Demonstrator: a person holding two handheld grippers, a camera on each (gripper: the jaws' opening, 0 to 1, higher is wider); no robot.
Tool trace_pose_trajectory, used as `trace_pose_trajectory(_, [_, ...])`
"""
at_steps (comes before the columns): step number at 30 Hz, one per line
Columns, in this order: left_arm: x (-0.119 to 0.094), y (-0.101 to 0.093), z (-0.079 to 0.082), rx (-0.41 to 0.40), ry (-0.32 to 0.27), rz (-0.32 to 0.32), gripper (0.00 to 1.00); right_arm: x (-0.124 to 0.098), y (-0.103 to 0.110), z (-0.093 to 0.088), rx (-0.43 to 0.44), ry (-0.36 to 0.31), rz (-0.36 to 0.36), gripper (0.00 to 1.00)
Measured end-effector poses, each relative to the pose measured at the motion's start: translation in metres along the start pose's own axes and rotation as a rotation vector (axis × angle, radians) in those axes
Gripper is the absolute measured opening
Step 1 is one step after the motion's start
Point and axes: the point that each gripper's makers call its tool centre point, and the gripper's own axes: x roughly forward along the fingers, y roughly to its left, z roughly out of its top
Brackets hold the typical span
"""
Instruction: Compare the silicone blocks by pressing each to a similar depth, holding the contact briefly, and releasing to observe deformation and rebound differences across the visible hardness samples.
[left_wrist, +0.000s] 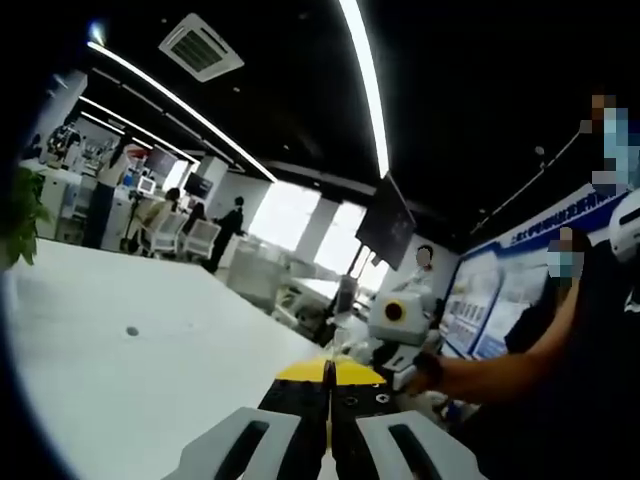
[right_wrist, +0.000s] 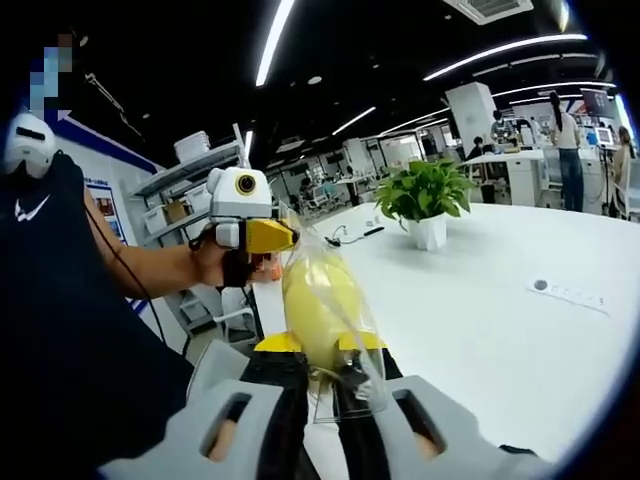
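Left gripper view: white worktop (left_wrist: 150, 350), smooth and matte, with one small dark round mark (left_wrist: 132, 331) on it. At the far left edge, green leaves of a plant (left_wrist: 20, 215). The left claw (left_wrist: 328, 400) rises from the bottom, black jaws with yellow tips pressed together, nothing visible between them. Just beyond it the right claw (left_wrist: 400, 345) comes in from the right, held in a person's hand (left_wrist: 425, 372). On the right wall, a blue and white board (left_wrist: 500, 290) carries writing too small to read.

Right gripper view: the left claw (right_wrist: 268, 238) shows at left, white body with a yellow front, gripped by a hand (right_wrist: 215, 262). At centre the right claw (right_wrist: 325, 375) is clamped on a crinkled clear plastic bag (right_wrist: 335, 300) holding a smooth, rounded pale yellow silicone block (right_wrist: 318, 295), lifted above the worktop (right_wrist: 480, 340). Behind stands a leafy potted plant (right_wrist: 425, 200) in a white pot. Far right, a white strip label (right_wrist: 568, 293) lies flat on the worktop; its print is unreadable.
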Motion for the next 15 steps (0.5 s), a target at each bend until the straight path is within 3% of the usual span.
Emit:
trace_pose_trajectory(3, [0.002,-0.001,0.001,0.018,-0.001,0.003,0.00,-0.001,-0.002,0.002,0.001,-0.011,-0.008,0.03])
trace_pose_trajectory(5, [0.004,-0.001,0.002,0.044,-0.001,0.006,0.00,-0.003,-0.008,0.005,-0.091,-0.012,-0.063,0.01])
trace_pose_trajectory(11, [0.005,-0.003,0.006,0.019,-0.017,-0.008,0.00,-0.006,-0.005,0.009,-0.077,0.001,-0.047,0.00])
trace_pose_trajectory(14, [0.004,-0.006,0.011,0.039,-0.032,-0.019,0.00,-0.005,-0.006,0.015,-0.110,-0.062,-0.052,0.01])
trace_pose_trajectory(15, [0.004,-0.006,0.013,0.034,-0.036,-0.019,0.00,-0.004,-0.004,0.014,-0.073,-0.064,-0.028,0.03])
